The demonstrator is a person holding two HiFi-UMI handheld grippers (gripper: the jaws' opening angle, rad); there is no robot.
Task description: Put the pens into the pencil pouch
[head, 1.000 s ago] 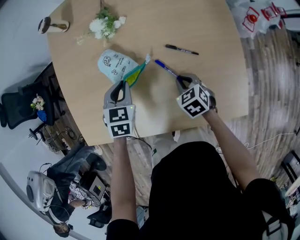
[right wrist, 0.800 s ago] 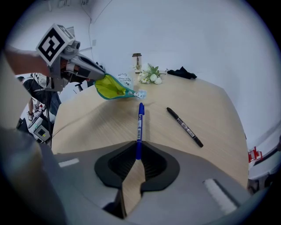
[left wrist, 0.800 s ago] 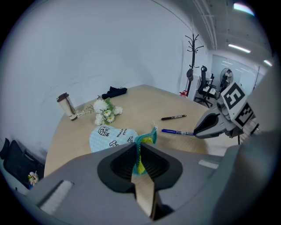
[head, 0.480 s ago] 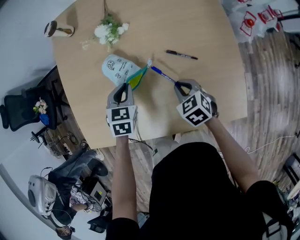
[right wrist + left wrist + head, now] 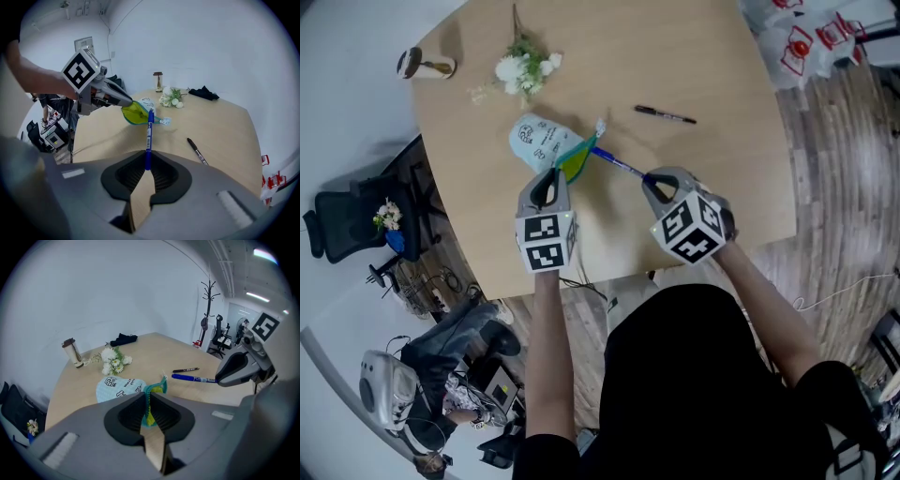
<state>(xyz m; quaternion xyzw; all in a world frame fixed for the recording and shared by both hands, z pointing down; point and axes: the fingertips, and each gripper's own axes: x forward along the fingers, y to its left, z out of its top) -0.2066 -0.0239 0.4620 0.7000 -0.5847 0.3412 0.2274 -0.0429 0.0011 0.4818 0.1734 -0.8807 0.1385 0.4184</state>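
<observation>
A light blue pencil pouch (image 5: pixel 540 141) with cartoon prints lies on the wooden table (image 5: pixel 722 56), its yellow-green lined mouth (image 5: pixel 575 159) lifted toward me. My left gripper (image 5: pixel 549 180) is shut on the pouch's open edge (image 5: pixel 151 401). My right gripper (image 5: pixel 654 181) is shut on a blue pen (image 5: pixel 614 161), which is held above the table with its tip at the pouch mouth (image 5: pixel 136 112). The blue pen (image 5: pixel 149 136) runs straight out from the right jaws. A black pen (image 5: pixel 665 114) lies on the table farther back.
White flowers (image 5: pixel 523 67) and a small capped bottle (image 5: pixel 420 65) lie at the table's far left. A dark cloth (image 5: pixel 123 339) lies near the far edge. A black chair (image 5: pixel 342 225) stands left of the table, and wood floor (image 5: pixel 853 187) shows at right.
My right gripper has risen and carried the blue pen leftward, so its tip now meets the pouch mouth. The left gripper has kept its hold on the pouch edge.
</observation>
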